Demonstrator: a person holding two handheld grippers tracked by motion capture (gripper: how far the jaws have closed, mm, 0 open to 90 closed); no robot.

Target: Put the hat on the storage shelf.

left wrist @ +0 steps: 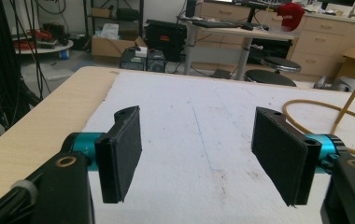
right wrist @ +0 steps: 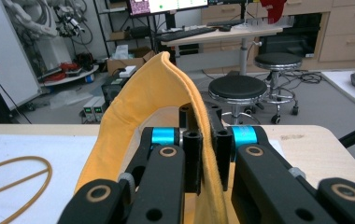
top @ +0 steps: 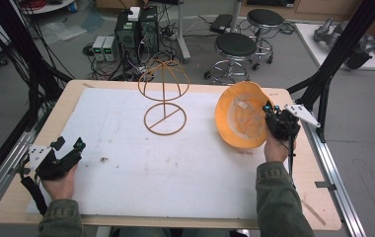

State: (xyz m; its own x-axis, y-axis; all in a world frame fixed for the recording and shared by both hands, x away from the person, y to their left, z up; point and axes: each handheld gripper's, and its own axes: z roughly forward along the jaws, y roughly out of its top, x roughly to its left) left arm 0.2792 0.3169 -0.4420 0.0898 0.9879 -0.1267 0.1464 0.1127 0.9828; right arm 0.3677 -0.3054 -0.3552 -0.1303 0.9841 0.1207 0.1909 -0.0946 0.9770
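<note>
**Yellow hat pinched by the right tongs**

The worktop [top: 32, 148] is the biggest thing. It fills the middle of the high view, and a white sheet [top: 175, 163] covers most of it.

The yellow hat [top: 235, 118] comes next. It sits at the right of the high view, a bit above the middle. It is tipped up so its hollow inside faces the camera. Its lower edge seems near or on the white sheet, but I cannot tell if it touches. In the right gripper view the hat's brim [right wrist: 152, 88] stands up in the middle of the frame.

The wire hat stand [top: 164, 96] is in the upper middle of the high view, left of the hat and apart from it. It has a round ring at the bottom, a thin post and a dome of wire on top.

The right tongs [top: 273, 116] are at the hat's right edge. They are pressed together and pinch the brim between the 2 pads.

The left tongs [top: 74, 145] are at the lower left of the high view, low over the sheet. They are spread wide with nothing between them.
</note>
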